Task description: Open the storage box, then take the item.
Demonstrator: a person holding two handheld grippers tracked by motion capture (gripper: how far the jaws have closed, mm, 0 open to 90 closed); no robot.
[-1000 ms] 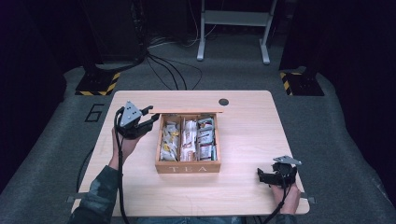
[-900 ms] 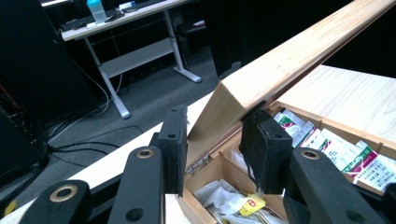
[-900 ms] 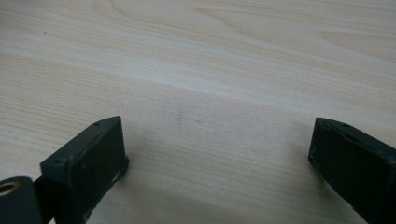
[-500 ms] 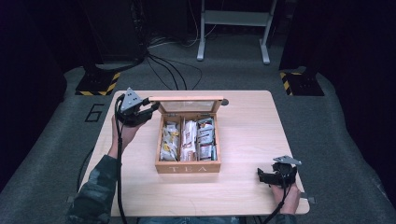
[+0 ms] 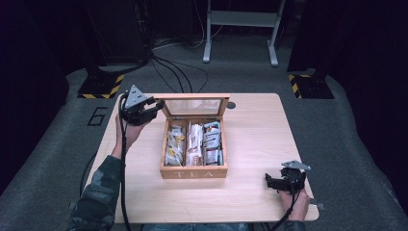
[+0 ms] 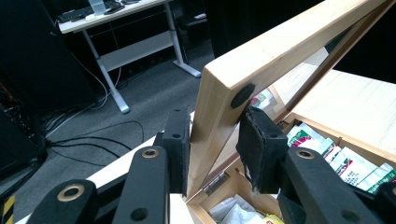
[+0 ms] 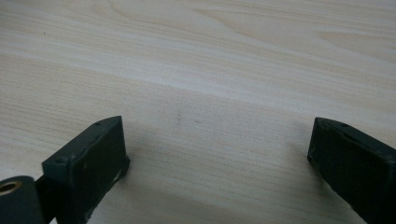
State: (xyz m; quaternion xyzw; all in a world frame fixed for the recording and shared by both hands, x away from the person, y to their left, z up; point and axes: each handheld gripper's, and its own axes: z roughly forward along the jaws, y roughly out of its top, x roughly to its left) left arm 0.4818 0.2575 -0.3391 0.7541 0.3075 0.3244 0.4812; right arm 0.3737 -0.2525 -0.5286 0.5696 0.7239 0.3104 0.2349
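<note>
Pinching the lid [image 6: 261, 60] of the tea box [image 5: 194, 172] in your left gripper [image 6: 215, 140], you have swung it from nearly flat to upright at mid-tabletop [image 5: 250, 130], baring the tea packets; your right gripper [image 7: 217, 154] rests, jaws spread.

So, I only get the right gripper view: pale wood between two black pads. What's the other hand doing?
Observer: The left claw is clamped on a corner of the glass-paned wooden lid, holding it raised.
Visitor: A lid of what?
Observer: Of a light wooden box lettered TEA, standing mid-table.
Visitor: Anything inside?
Observer: Three rows of paper tea sachets, packed on edge.
Visitor: And where's my claw in all this?
Observer: The right claw lies open on the pale wooden table near the person's right corner, apart from the box.
</note>
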